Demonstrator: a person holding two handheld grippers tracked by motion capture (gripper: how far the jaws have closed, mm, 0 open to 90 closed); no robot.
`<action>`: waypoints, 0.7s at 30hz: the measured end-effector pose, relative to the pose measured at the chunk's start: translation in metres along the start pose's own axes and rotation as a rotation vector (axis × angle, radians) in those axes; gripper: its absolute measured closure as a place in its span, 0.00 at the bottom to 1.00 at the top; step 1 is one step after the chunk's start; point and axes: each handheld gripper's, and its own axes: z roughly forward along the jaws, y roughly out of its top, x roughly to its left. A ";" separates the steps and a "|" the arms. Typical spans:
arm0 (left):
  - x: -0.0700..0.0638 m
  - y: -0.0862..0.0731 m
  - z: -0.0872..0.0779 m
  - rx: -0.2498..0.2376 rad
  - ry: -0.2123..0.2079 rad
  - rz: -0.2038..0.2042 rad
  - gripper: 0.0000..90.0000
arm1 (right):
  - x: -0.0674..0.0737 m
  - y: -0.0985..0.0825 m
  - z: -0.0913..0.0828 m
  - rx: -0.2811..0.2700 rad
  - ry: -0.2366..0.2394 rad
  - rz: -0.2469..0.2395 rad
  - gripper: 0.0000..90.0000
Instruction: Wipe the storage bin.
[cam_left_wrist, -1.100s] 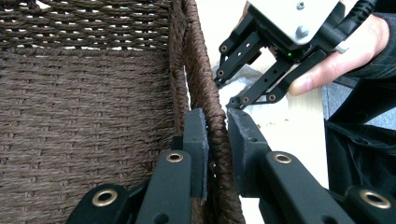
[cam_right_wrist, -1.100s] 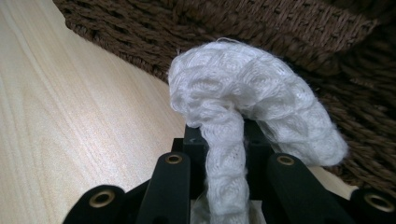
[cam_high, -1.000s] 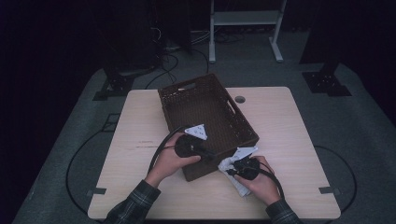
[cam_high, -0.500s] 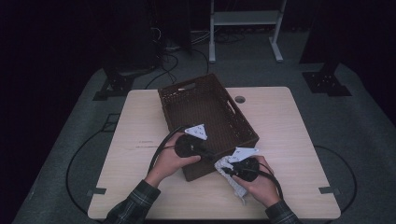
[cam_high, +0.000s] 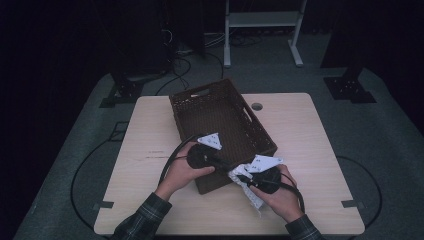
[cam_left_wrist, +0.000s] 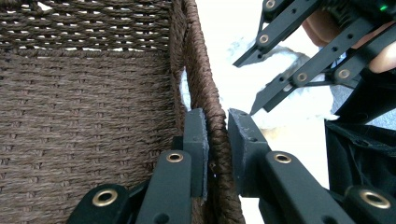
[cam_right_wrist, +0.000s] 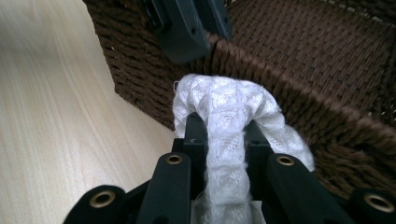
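Dim room, grey floor mat, dark stands and loose cables behind; a pale wooden table in the middle. On it a brown woven basket sits askew, one corner pointing toward the person.

Left gripper: at the basket's near wall. In the left gripper view its two jaws straddle the braided rim, one inside the basket and one outside, pressed onto the weave (a firm pinch, no gap seen on either side).

Right gripper: just beside the basket's near corner, on the outside. In the right gripper view the jaws are squeezed together on a white knitted cloth; the fabric bunches up over the jaw tips in a hump and lies against the basket's outer wall. From the high view, the rest of the cloth trails down below the hand toward the tabletop, outside the basket.

The right gripper also appears in the left gripper view, close beyond the rim, with white cloth behind it.

Both forearms wear plaid sleeves.
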 end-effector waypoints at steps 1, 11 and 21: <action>0.000 0.000 0.000 0.001 0.000 0.000 0.86 | 0.001 0.001 -0.001 -0.007 -0.001 0.008 0.85; 0.001 0.000 -0.001 0.001 0.001 0.001 0.86 | 0.007 0.009 -0.017 -0.076 -0.015 -0.013 0.85; 0.000 0.000 0.000 0.006 0.002 -0.001 0.86 | 0.009 0.012 -0.015 -0.069 -0.010 -0.015 0.86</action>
